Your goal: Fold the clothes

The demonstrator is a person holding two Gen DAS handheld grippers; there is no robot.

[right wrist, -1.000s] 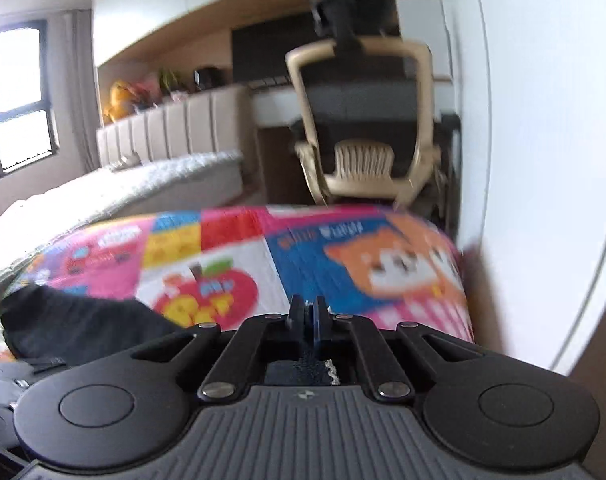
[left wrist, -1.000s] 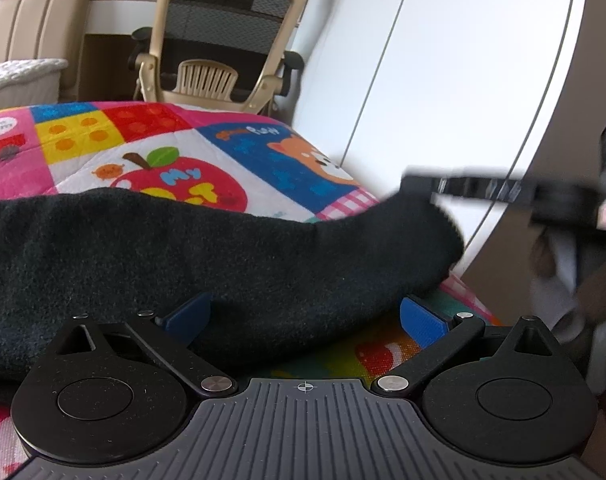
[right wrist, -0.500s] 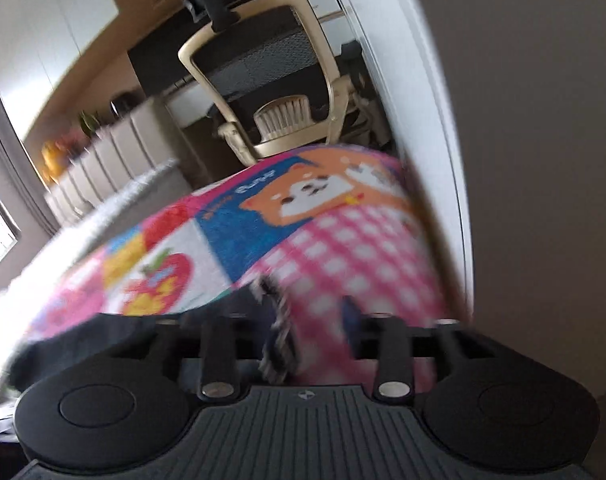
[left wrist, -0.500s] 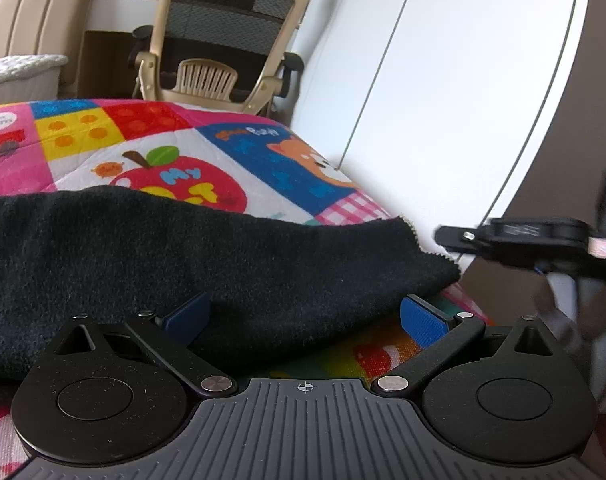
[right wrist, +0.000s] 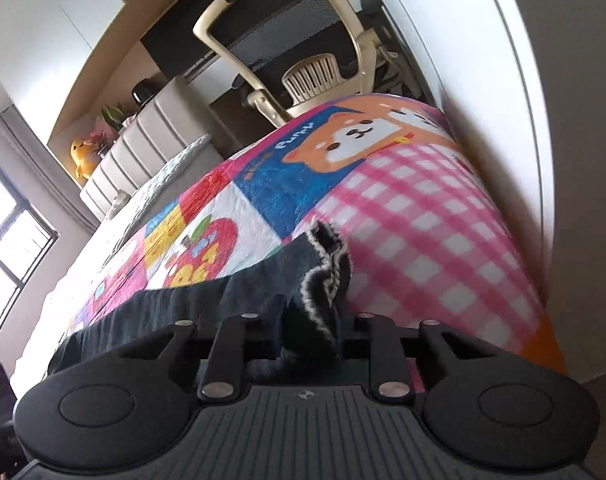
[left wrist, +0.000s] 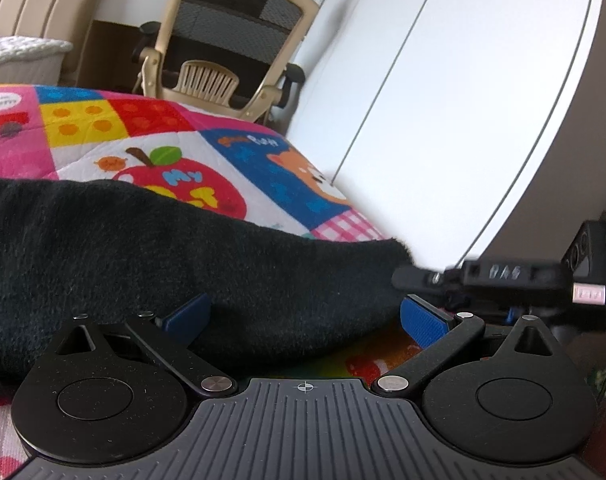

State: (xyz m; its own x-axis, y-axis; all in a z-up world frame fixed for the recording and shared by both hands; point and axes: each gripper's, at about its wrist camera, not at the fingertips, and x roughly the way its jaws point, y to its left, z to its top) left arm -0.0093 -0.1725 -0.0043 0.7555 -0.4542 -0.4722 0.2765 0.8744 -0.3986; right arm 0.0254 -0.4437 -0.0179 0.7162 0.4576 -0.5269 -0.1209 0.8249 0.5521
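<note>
A black fleece garment (left wrist: 143, 248) lies across the colourful quilt (left wrist: 151, 140). My left gripper (left wrist: 303, 316) is open, its blue pads (left wrist: 423, 318) on either side of the garment's near edge. The right gripper shows at the right of the left wrist view (left wrist: 483, 276), at the garment's right end. In the right wrist view the garment's frayed corner (right wrist: 323, 264) sits between the fingers of my right gripper (right wrist: 315, 332), which stand apart; the fingertips are hidden by cloth.
A beige mesh office chair (left wrist: 231, 40) stands beyond the bed's far end. A white wardrobe wall (left wrist: 443, 100) runs close along the bed's right side. A padded headboard (right wrist: 143, 148) and a window (right wrist: 11, 240) are to the left.
My right gripper has opened, swung down and tilted, and come back to the garment's right corner. The garment's right end has dropped flatter onto the quilt. The left gripper has stayed still.
</note>
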